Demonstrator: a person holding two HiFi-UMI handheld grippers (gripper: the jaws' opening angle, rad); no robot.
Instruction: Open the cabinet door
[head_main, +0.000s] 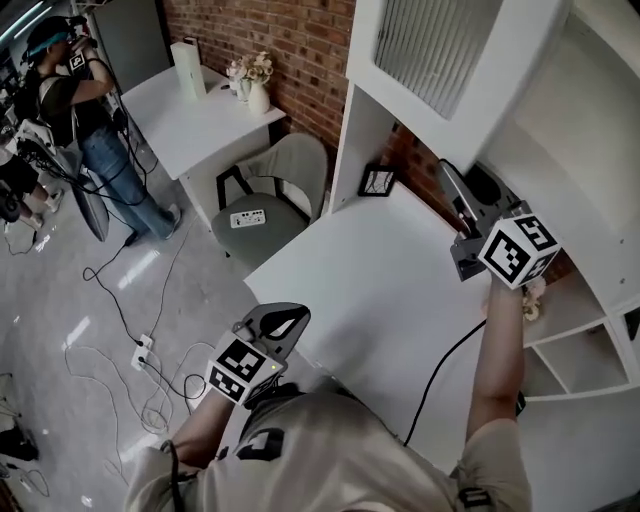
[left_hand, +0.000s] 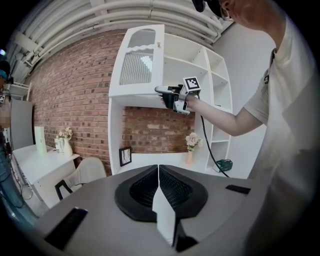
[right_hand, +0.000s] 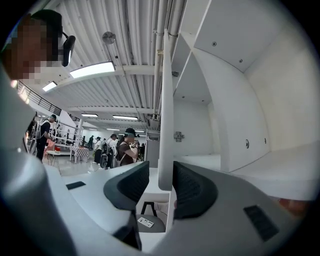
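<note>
Looking down in the head view, we saw the cabinet door (head_main: 450, 50) standing out from the cabinet (head_main: 590, 150) at one o'clock, above the white table (head_main: 370, 290). The right gripper (head_main: 452, 182) was raised to the door's lower edge at about three o'clock. The left gripper (head_main: 283, 322) hung low at seven o'clock, off the table's near edge and well apart from the door. In the left gripper view, that gripper's two jaws met tip to tip with nothing between them. Beyond them, at eleven o'clock, the door was angled away from the open shelves, and the right gripper sat at the door's lower corner. In the right gripper view, the door's thin edge ran upright from twelve o'clock down between the two jaws, which stood partly apart. The right-hand pad lay against the edge, while a narrow gap showed beside the left-hand pad, so we could not call it a firm clamp.
</note>
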